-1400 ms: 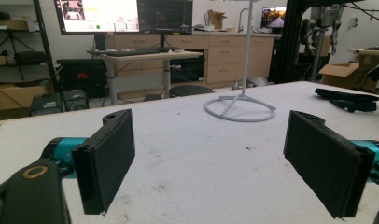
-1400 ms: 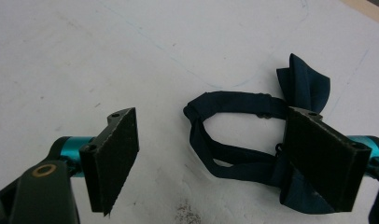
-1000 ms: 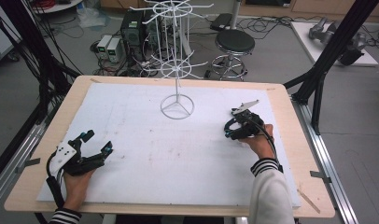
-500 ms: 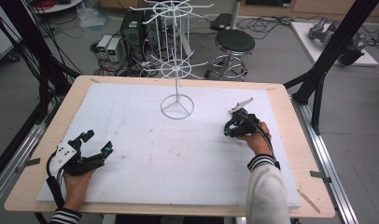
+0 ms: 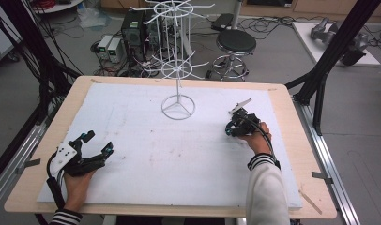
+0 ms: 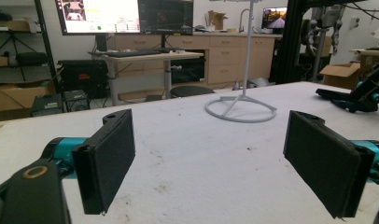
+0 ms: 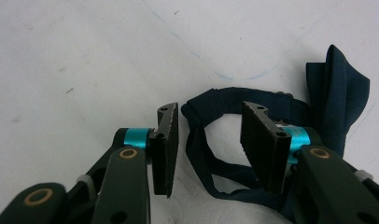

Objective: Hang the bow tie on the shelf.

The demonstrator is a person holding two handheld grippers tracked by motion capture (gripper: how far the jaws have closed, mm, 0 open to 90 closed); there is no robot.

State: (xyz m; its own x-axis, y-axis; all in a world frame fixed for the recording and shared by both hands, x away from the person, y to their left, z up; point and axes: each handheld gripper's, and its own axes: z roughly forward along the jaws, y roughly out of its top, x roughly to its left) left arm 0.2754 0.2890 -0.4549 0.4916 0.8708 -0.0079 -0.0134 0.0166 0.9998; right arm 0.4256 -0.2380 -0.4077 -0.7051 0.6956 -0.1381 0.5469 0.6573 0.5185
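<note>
A white-covered surface (image 5: 146,154) stands in a cluttered lab, with a stool (image 5: 236,43) and computers on the floor beyond its far edge. A white wire rack (image 5: 178,70) rises from a ring base near the far middle. At the near left, the left tongs (image 5: 95,144) rest low on the surface, spread wide and empty. At the right, the right tongs (image 5: 232,130) are down over a dark blue bow tie (image 7: 339,88), jaws parted, straddling part of its neck strap (image 7: 211,140) without pinching it. The work looks barely begun: the tie lies loose on the surface, not yet gripped, and the rack's arms are bare. The high view gives the layout, but there the tie is hard to make out under the tool; the right gripper view shows strap and bow clearly. The left gripper view shows the rack's base (image 6: 241,108) and the right tongs (image 6: 355,98) well off.
</note>
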